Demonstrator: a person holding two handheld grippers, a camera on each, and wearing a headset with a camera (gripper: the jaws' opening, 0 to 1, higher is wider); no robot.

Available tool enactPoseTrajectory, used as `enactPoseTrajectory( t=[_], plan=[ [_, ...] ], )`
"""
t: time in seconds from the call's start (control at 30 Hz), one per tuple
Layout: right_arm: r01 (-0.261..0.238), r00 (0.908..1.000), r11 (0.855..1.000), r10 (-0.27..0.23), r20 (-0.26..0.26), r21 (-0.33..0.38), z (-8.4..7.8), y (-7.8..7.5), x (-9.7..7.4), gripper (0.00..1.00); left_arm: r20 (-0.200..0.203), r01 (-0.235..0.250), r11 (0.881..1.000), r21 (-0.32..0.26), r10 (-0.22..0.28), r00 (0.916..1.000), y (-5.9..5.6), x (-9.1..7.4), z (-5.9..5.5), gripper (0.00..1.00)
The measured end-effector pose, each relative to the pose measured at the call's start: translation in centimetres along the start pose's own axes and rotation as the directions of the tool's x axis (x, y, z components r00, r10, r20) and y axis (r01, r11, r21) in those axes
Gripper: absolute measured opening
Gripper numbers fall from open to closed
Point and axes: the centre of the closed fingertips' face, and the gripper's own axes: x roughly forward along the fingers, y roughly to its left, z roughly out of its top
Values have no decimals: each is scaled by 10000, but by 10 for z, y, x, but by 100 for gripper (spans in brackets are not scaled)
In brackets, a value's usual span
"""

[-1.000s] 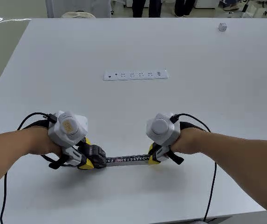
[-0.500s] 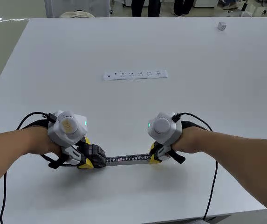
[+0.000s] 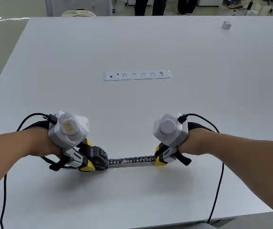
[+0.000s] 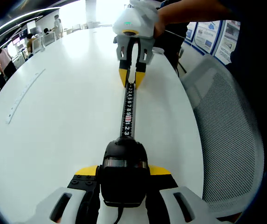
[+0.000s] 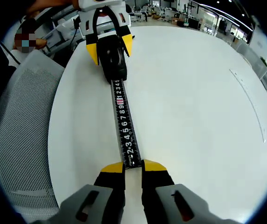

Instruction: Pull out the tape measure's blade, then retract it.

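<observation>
A black tape measure case [image 3: 96, 157] rests on the white table [image 3: 141, 109] near its front edge, and my left gripper [image 3: 89, 161] is shut on it. A short stretch of numbered blade [image 3: 131, 161] runs rightward from the case to my right gripper [image 3: 159, 160], which is shut on the blade's tip. The left gripper view has the case [image 4: 125, 170] between the yellow-tipped jaws, the blade [image 4: 129, 109] lying flat, and the right gripper [image 4: 132, 77] at its far end. In the right gripper view the blade [image 5: 124, 126] leads from my right gripper [image 5: 133, 166] to the case [image 5: 113, 56].
A white power strip [image 3: 137, 75] lies mid-table, beyond the grippers. A small white object [image 3: 227, 25] sits at the far right corner. Black cables [image 3: 217, 191] trail from both grippers over the front edge. A grey mesh chair [image 4: 226, 140] stands beside the table.
My right gripper has slid a little to the right with the blade tip, so slightly more blade is out. The left gripper and case have stayed put.
</observation>
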Motion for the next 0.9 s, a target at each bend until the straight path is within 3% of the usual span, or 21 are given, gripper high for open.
enactPoseTrajectory(
  t=[0.9],
  plan=[
    [85, 9997, 9999, -87, -221, -63, -14, -2, -5, 11, -4, -26, 10000, -16, 26, 10000, -1, 1, -1, 34]
  ],
)
